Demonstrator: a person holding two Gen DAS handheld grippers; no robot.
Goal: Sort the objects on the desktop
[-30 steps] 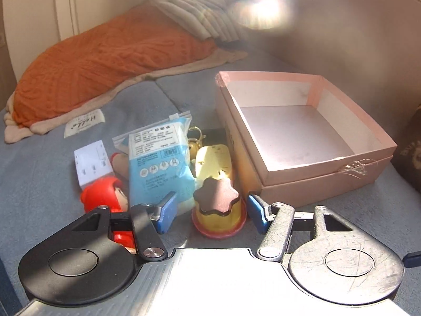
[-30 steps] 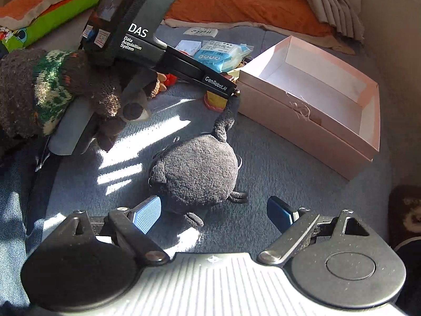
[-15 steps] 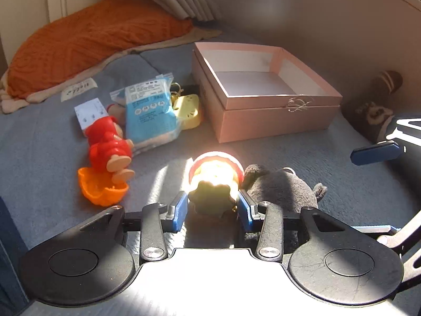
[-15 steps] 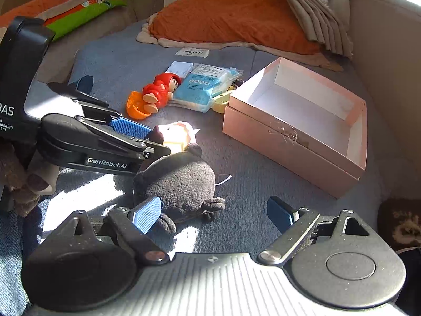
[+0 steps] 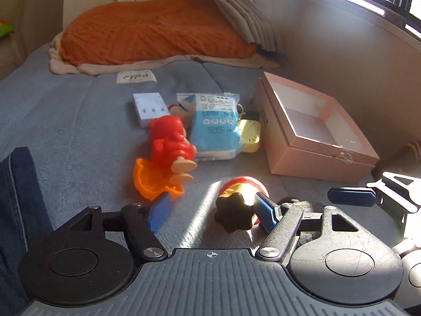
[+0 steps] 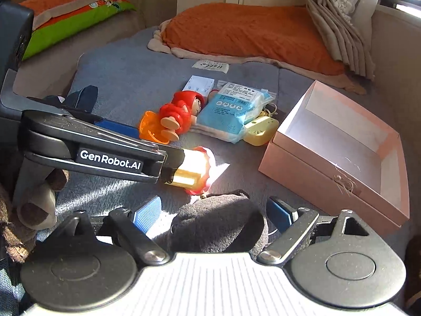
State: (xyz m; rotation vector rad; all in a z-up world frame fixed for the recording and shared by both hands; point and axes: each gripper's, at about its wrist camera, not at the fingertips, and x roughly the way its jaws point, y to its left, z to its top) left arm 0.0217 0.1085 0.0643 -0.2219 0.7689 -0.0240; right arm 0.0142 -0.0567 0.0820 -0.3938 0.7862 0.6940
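Observation:
My left gripper [image 5: 211, 214] is open; a yellow and red toy jar with a dark star-shaped lid [image 5: 236, 208] lies on its side on the grey mat against the right finger [image 5: 265, 216]. It also shows in the right wrist view [image 6: 193, 172]. My right gripper [image 6: 211, 217] is open around a dark grey plush toy [image 6: 218, 226], its fingers on either side and apart from it. An open pink box [image 5: 315, 134] [image 6: 339, 150] stands to the right. A red doll [image 5: 171, 142] [image 6: 181, 110] and a blue packet [image 5: 214, 126] [image 6: 231, 110] lie beyond.
An orange cup [image 5: 150, 181], a white card [image 5: 150, 108], a yellow plug-shaped piece [image 5: 250, 134] and keys lie by the packet. An orange blanket [image 5: 158, 31] and folded grey cloth lie at the back. A wall curves along the right. Jeans fabric [image 5: 15, 184] is at the left.
My left gripper, shut on the jar half a second ago, has opened and the jar has tipped onto its side. My right gripper has moved forward around the plush toy.

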